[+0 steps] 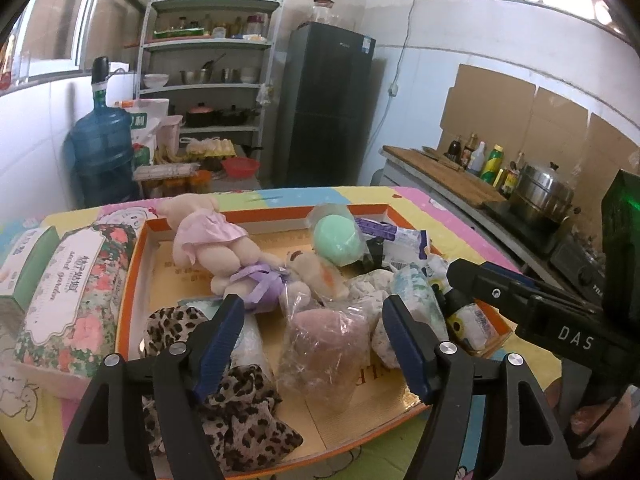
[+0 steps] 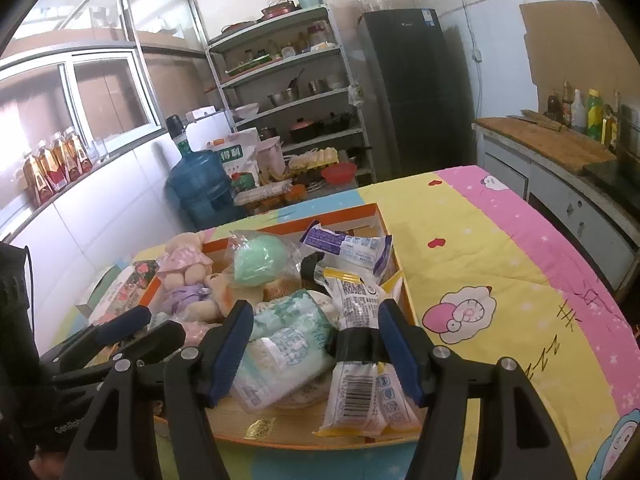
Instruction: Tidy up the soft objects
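Observation:
An orange-rimmed tray (image 1: 134, 268) on the table holds a heap of soft things. My left gripper (image 1: 312, 316) hangs open over its near side, with a pink lump in a clear bag (image 1: 324, 340) lying between the fingers, untouched. A leopard-print cloth (image 1: 244, 412) lies under the left finger. Behind sit plush bears in pink (image 1: 208, 236) and purple (image 1: 260, 284) dresses and a bagged green ball (image 1: 336, 236). My right gripper (image 2: 316, 320) stands open above a green-white tissue pack (image 2: 280, 344) and a snack packet (image 2: 356, 360) bound with a black band.
Floral tissue packs (image 1: 76, 292) lie left of the tray. The table wears a cartoon-print cloth (image 2: 500, 264). A counter with a steel pot (image 1: 544, 196) and bottles runs along the right. A shelf rack, a dark fridge (image 1: 328, 104) and a water jug (image 1: 102, 148) stand behind.

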`<state>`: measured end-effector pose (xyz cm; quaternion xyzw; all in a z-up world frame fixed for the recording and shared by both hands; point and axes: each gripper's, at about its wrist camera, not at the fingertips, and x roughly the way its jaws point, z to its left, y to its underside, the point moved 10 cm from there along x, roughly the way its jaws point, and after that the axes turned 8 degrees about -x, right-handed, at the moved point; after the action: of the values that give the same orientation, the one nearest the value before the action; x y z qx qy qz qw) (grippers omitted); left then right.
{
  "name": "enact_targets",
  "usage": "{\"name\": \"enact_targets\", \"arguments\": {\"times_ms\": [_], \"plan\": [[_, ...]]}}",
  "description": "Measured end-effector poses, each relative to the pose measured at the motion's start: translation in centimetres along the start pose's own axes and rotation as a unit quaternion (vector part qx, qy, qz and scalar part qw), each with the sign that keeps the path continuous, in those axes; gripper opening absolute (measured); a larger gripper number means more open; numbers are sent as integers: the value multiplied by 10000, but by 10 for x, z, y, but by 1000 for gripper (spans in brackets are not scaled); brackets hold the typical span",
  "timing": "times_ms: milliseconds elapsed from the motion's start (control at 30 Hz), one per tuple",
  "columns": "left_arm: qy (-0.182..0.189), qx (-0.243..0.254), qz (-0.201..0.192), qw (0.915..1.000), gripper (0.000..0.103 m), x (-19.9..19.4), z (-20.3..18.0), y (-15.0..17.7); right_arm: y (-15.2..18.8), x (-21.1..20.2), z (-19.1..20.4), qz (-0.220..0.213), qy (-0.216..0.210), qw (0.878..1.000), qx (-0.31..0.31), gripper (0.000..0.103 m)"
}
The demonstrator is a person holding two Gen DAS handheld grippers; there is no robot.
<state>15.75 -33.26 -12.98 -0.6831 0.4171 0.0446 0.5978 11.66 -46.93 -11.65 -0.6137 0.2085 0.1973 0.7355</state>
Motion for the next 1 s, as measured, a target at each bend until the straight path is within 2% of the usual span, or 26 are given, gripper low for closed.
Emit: {"name": "enact_targets", "arguments": {"times_ms": [367,667,1000], "plan": [[-68,-52,-176,9998,73,-24,12,-2,-1,-13,17,-68,15,9999,-124,65],[-368,-72,-369,9986,73,-51,32,-2,1,-23,44,-108,63,9992,-392,65],[-733,-166,-623,9952,73,-90,65,0,1,-34,84,-216,-105,9980,-587,65]]}}
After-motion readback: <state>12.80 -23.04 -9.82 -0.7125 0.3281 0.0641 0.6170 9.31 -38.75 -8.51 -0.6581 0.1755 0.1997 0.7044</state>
